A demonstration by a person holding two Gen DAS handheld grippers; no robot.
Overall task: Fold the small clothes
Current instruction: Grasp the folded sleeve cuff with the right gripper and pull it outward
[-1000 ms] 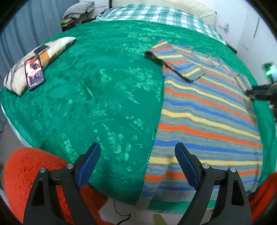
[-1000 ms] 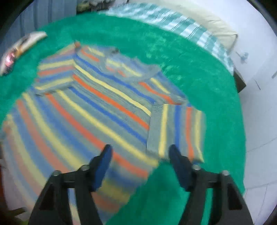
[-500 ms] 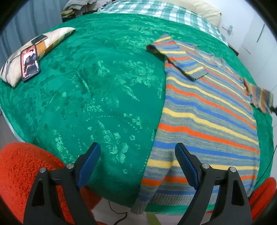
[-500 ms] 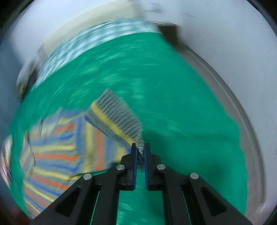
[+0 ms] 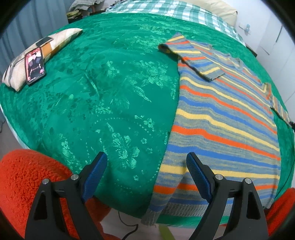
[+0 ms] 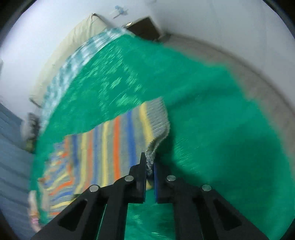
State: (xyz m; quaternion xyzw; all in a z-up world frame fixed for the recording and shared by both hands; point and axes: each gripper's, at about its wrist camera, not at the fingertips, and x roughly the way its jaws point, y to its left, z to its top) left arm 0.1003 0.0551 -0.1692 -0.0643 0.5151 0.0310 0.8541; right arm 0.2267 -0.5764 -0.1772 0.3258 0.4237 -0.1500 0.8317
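Observation:
A striped knitted sweater (image 5: 226,118) in grey, blue, orange and yellow lies flat on the green bedspread (image 5: 103,96), its hem hanging over the near edge. Its left sleeve (image 5: 201,64) is folded in over the chest. My left gripper (image 5: 145,164) is open and empty, hovering above the bed's near edge beside the hem. My right gripper (image 6: 150,166) is shut on the cuff of the right sleeve (image 6: 147,125) and holds it lifted off the bed; that sleeve (image 5: 278,107) shows at the far right in the left wrist view.
A phone (image 5: 35,64) lies on a patterned pillow (image 5: 60,38) at the left of the bed. A checked blanket (image 5: 175,9) and cream pillow lie at the head. An orange fuzzy rug (image 5: 24,179) is below the bed's near edge. White wall (image 6: 221,27) borders the right side.
My right gripper went from open above the folded right sleeve to shut on its cuff and has lifted and drawn it outward. My left gripper stays open and has shifted slightly.

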